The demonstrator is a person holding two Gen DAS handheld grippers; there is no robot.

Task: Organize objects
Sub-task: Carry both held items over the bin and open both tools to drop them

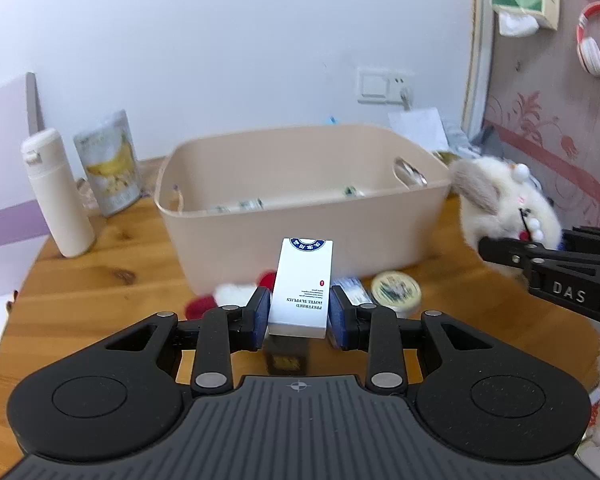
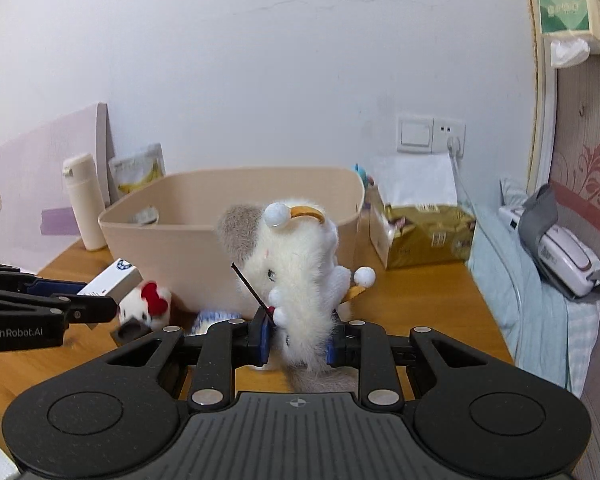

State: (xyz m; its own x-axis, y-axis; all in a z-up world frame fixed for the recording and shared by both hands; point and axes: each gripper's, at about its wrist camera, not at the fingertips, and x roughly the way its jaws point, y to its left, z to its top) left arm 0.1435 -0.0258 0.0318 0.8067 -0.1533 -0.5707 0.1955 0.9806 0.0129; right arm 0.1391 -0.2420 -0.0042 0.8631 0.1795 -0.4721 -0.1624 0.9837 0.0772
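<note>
Left wrist view
Left claw (image 1: 299,312): clamped on a white box (image 1: 302,286), blue pads pressing its two long sides near the lower end.
Box position: held upright above the counter (image 1: 100,288), just in front of the beige bin (image 1: 300,200).
Box handling: judged light, stiff cardboard; walls may dent under hard squeeze, so the grip across the narrow sides suits it.
Nearby: round tin (image 1: 396,290) and a red-and-white plush (image 1: 224,296) lie on the counter by the bin's front wall.
Bin contents: a few small items on the floor, too blurred to name.

Right wrist view
Right claw (image 2: 298,340): closed on a white plush toy (image 2: 296,264), gripping its lower body.
Toy position: raised upright before the bin (image 2: 172,248), clear of the rim.
Toy handling: judged soft, light, compressible; the fur may slip, so a hold on the dense body beats one on the limbs.
Risk: loose pom-poms and cord could snag the bin rim.
Also seen: tissue pack (image 2: 420,236) right of the bin.
</note>
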